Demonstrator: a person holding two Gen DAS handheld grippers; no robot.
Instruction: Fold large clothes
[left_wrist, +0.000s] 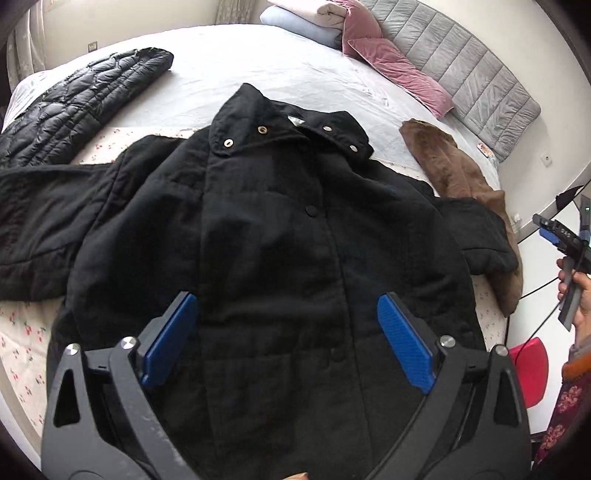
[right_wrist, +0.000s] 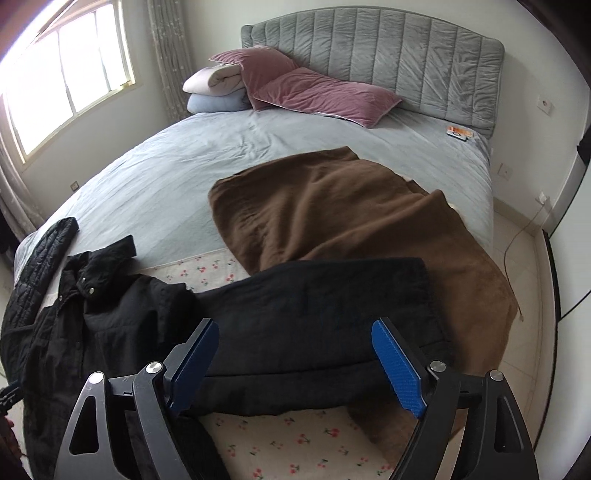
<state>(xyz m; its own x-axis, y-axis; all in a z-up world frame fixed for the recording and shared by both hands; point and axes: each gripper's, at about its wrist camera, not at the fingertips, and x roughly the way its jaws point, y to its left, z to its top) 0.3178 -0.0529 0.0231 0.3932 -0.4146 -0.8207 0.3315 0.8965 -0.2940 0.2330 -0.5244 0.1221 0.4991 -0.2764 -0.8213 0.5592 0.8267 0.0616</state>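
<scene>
- Coat (left_wrist: 280, 229): black, padded; lying front-up and buttoned on the bed (left_wrist: 258, 70); collar (left_wrist: 288, 129) pointing toward the headboard; both sleeves spreading outward.
- Right sleeve (right_wrist: 325, 314): lying across a brown blanket (right_wrist: 332, 206).
- Left claw (left_wrist: 288, 339): gaping wide, hovering over the coat's front, gripping nothing.
- Right claw (right_wrist: 295, 365): gaping wide above the sleeve, gripping nothing.
- Handling, judged: soft, bulky, fairly heavy; sagging when lifted; likely creasing loosely.
- Hold, judged: pinching each cuff or sleeve edge; then the hem corners.
</scene>
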